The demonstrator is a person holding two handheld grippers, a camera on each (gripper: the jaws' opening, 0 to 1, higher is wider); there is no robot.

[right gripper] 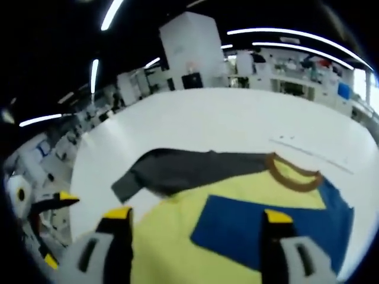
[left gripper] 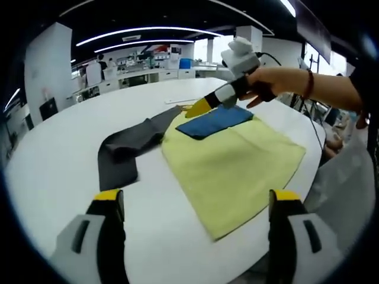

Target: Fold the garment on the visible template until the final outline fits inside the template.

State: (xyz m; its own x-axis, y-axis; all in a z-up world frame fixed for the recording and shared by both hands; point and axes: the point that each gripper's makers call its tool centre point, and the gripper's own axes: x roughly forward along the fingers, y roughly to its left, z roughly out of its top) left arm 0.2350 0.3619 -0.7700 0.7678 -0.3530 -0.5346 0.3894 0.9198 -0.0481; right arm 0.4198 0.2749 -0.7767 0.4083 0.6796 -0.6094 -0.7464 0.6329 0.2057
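A yellow garment [left gripper: 237, 165] [right gripper: 172, 236] lies flat on the white table [left gripper: 53, 160] [right gripper: 225, 118]. One grey sleeve [left gripper: 127, 148] [right gripper: 189, 168] trails off its side, bent on itself. A blue rectangle [left gripper: 213, 121] [right gripper: 254, 231] lies at the collar end; I cannot tell whether it belongs to the garment. The brown collar [right gripper: 293, 174] sits beside it. My left gripper [left gripper: 198, 195] [right gripper: 57, 229] hangs open above the near hem, holding nothing. A hand holds my right gripper [left gripper: 194, 109] [right gripper: 198, 216] over the collar end, open and empty.
The person's forearm [left gripper: 308, 86] with a bracelet reaches in across the table's rounded edge [left gripper: 314, 136]. A thin pale strip [right gripper: 308, 151] lies on the table beyond the collar. Workbenches [left gripper: 136, 74] and a white pillar [right gripper: 192, 47] stand far behind.
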